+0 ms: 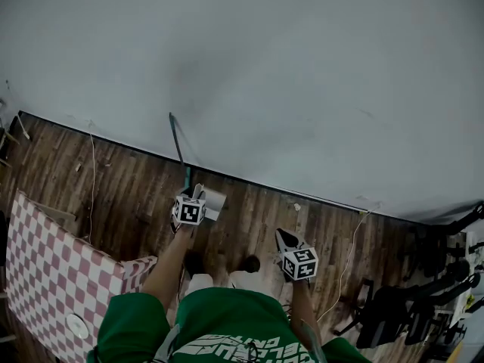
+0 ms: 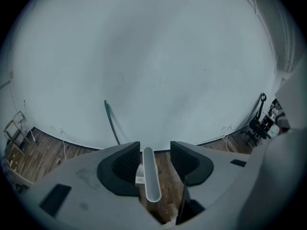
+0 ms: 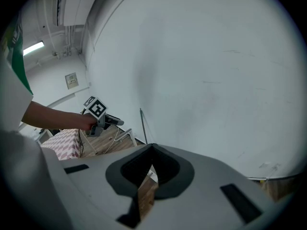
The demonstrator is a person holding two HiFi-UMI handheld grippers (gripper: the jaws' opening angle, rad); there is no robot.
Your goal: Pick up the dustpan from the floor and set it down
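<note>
The left gripper's [image 2: 155, 147] jaws are spread. The dustpan's pale, trough-shaped handle [image 2: 150, 176] runs up between them, close beside the left pad and clear of the right one, so neither pad presses on it. The right gripper's [image 3: 152, 145] jaws are pressed together at the tips with nothing caught in them.

At the far left of the head view is a surface draped in a pink-and-white checked cloth [image 1: 53, 271], with a small white round object [image 1: 76, 325] lying on it. Further right, a thin dark-green stick [image 1: 178, 144] leans up against the plain pale wall [image 1: 265, 66].

Just below the stick's foot, the dustpan [image 1: 214, 201] sits low by the dark wooden floor [image 1: 136, 195], close to the baseboard and directly ahead of the left gripper. It is light grey to white. Its pan end is turned towards the wall and its handle points back at the person. What lies inside the pan cannot be made out, and whether it rests fully on the boards is unclear.

To the right, the right gripper hangs above the floor, well apart from the dustpan. A pale cable [image 1: 348, 255] trails down from the baseboard, and black office chairs [image 1: 393, 312] crowd the right edge.
</note>
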